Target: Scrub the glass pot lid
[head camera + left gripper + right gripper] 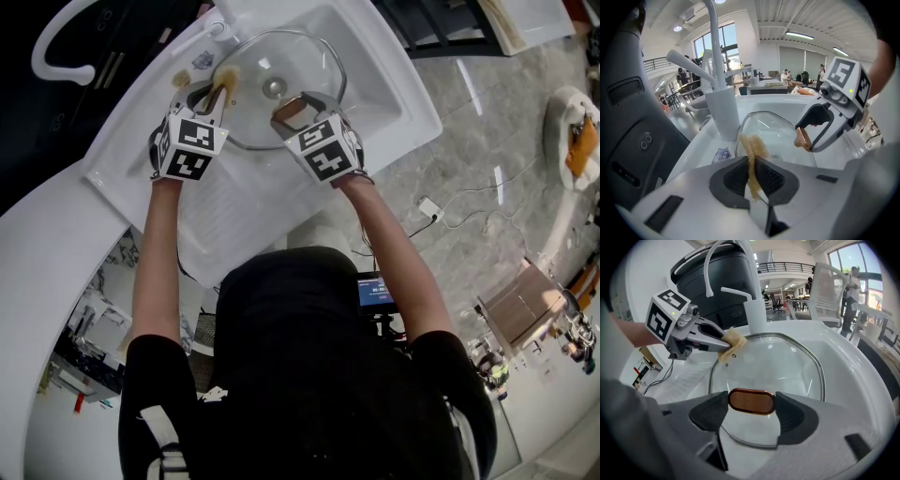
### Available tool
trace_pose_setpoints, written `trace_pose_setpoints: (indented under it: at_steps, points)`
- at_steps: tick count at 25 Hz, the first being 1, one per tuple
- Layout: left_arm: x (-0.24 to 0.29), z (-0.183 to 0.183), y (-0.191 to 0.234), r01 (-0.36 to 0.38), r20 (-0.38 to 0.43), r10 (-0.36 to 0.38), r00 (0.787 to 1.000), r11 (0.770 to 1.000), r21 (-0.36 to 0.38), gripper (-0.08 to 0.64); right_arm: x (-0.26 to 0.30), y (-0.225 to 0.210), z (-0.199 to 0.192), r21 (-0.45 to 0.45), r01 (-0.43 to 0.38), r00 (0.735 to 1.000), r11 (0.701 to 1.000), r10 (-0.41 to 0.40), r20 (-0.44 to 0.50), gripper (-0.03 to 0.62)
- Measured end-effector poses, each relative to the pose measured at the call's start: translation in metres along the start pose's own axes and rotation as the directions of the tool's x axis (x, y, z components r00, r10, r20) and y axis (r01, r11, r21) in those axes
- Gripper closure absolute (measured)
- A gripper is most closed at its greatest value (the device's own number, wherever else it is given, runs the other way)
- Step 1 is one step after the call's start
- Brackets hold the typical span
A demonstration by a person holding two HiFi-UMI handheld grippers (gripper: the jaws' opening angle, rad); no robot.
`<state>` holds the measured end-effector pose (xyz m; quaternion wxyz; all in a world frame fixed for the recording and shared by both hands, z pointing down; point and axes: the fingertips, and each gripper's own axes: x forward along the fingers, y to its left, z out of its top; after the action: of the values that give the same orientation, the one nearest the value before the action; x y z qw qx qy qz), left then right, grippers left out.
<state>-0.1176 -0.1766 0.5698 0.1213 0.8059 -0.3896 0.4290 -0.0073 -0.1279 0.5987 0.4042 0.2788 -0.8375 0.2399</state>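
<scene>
A round glass pot lid [281,66] with a metal rim lies tilted in the white sink basin [380,70]. My right gripper [292,111] is shut on the lid's brown oval handle [751,401] at the near edge of the lid [773,364]. My left gripper [217,94] is shut on a yellowish scrub sponge [226,79]. The sponge [732,340] rests against the lid's left rim, near the faucet base. From the left gripper view the sponge [751,157] stands pinched between the jaws, with the lid [771,129] and the right gripper [806,139] beyond.
A white faucet [717,79] rises at the sink's back left corner, close to the sponge. A ribbed drainboard [230,211] lies on the near side of the basin. A small sticker [723,155] sits on the sink deck by the faucet. Grey floor is to the right.
</scene>
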Motion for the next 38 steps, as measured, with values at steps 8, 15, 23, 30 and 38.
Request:
trace_pose_setpoints:
  at_steps: [8,15,23,30,38]
  points:
    - [0.001,0.001,-0.001,-0.023,0.005,0.023,1.000,1.000,0.006,0.535,0.000,0.000,0.001,-0.001,-0.001,1.000,1.000,0.001,-0.002,0.285]
    - [0.004,0.002,-0.009,-0.004,0.010,0.004,1.000,1.000,0.006,0.535,0.000,0.000,0.001,-0.002,-0.001,1.000,1.000,0.001,0.001,0.285]
    - [0.009,0.002,-0.027,0.043,0.021,-0.043,0.999,0.999,0.003,0.535,0.001,0.000,0.001,0.000,-0.003,1.000,1.000,0.003,0.002,0.285]
    - [0.013,0.004,-0.040,0.062,0.030,-0.062,0.998,0.998,0.004,0.535,0.001,0.000,0.001,-0.002,-0.003,1.000,1.000,0.003,0.002,0.285]
    - [0.018,0.002,-0.059,0.105,0.039,-0.105,0.994,0.994,0.009,0.535,0.002,0.000,0.001,0.005,-0.008,1.000,1.000,0.008,0.011,0.285]
